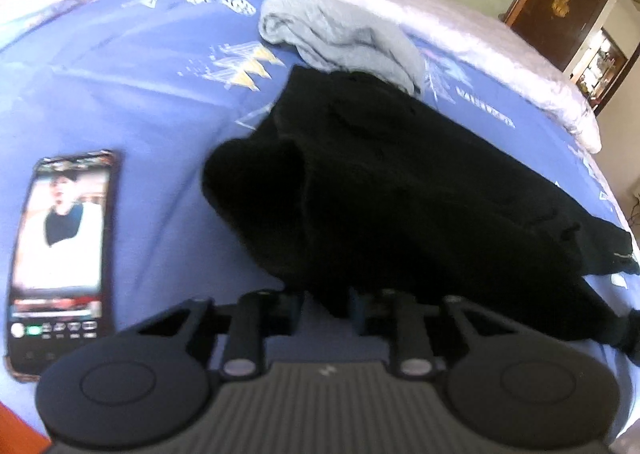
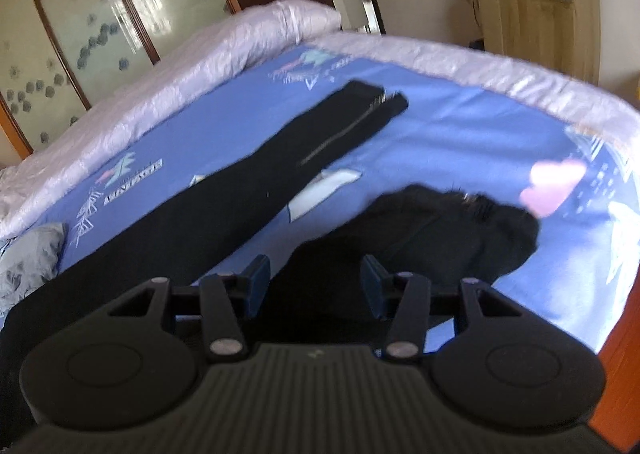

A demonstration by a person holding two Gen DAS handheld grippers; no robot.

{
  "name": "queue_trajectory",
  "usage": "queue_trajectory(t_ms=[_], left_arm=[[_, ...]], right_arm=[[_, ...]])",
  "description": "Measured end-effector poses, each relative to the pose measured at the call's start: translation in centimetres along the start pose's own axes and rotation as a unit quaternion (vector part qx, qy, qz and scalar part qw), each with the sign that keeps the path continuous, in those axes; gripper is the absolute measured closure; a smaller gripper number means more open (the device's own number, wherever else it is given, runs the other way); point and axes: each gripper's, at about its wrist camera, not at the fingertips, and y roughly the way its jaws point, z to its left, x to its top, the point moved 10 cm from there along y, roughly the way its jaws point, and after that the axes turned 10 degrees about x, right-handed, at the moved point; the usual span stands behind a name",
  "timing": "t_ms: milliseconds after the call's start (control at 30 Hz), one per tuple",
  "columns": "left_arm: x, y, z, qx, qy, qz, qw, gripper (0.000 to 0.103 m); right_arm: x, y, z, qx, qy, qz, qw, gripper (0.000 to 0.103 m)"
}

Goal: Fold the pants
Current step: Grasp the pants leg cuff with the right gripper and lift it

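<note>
Black pants (image 1: 400, 181) lie rumpled on the blue printed bedsheet (image 1: 140, 93). At the near edge of the cloth, my left gripper (image 1: 326, 314) is shut on a fold of it, and the fabric fills the narrow gap between the fingers. In the right wrist view one pant leg (image 2: 320, 141) with a zip at its hem stretches away across the sheet. A bunched black part (image 2: 440, 230) lies nearer. My right gripper (image 2: 316, 282) stands open low over that bunch, with dark cloth between and under its blue pads (image 2: 260, 282) but not pinched.
A lit phone (image 1: 60, 254) lies on the sheet left of the pants. A grey garment (image 1: 340, 33) is heaped behind them. A pale quilt (image 2: 160, 85) lines the far side of the bed. The bed's orange wooden edge (image 2: 624, 334) is at the right, with a wooden cabinet (image 2: 532, 13) beyond.
</note>
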Motion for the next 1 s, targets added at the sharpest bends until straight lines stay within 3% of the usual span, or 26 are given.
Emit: queue_trajectory(t_ms=[200,533,667,767,833,900,933,1000], left_arm=[[1.6,-3.4,-0.5,-0.004,0.008,-0.051,0.9987,0.088],[1.5,-5.2,1.9,-0.029,-0.045,-0.030,0.9981,0.089],[2.0,-5.5,1.6,-0.035,-0.052,-0.031,0.9975,0.089],[2.3,-5.3,1.4,-0.033,-0.052,-0.032,0.9976,0.089],[2.5,-5.2,1.3,-0.032,-0.054,-0.030,0.9975,0.089],[2.7,-5.4,1.3,-0.034,-0.055,-0.032,0.9974,0.089],[2.8,-5.6,1.4,-0.035,-0.055,-0.034,0.9973,0.089],[3.1,-5.8,1.6,-0.038,-0.058,-0.034,0.9970,0.089]], right_arm=[[0.4,-0.7,0.5,-0.003,-0.017,-0.008,1.000,0.050],[1.3,-1.0,0.3,-0.008,-0.023,-0.017,1.000,0.050],[1.6,1.6,1.1,-0.013,-0.038,0.011,0.999,0.046],[0.5,5.6,0.3,-0.041,-0.045,0.068,0.996,0.040],[-0.6,7.6,-1.4,-0.089,-0.034,0.092,0.991,0.050],[-0.4,7.6,-2.3,-0.106,-0.019,0.069,0.992,0.093],[-0.2,7.3,-2.4,-0.087,0.001,0.068,0.994,0.095],[2.0,5.1,-1.9,-0.028,0.059,0.022,0.998,0.095]])
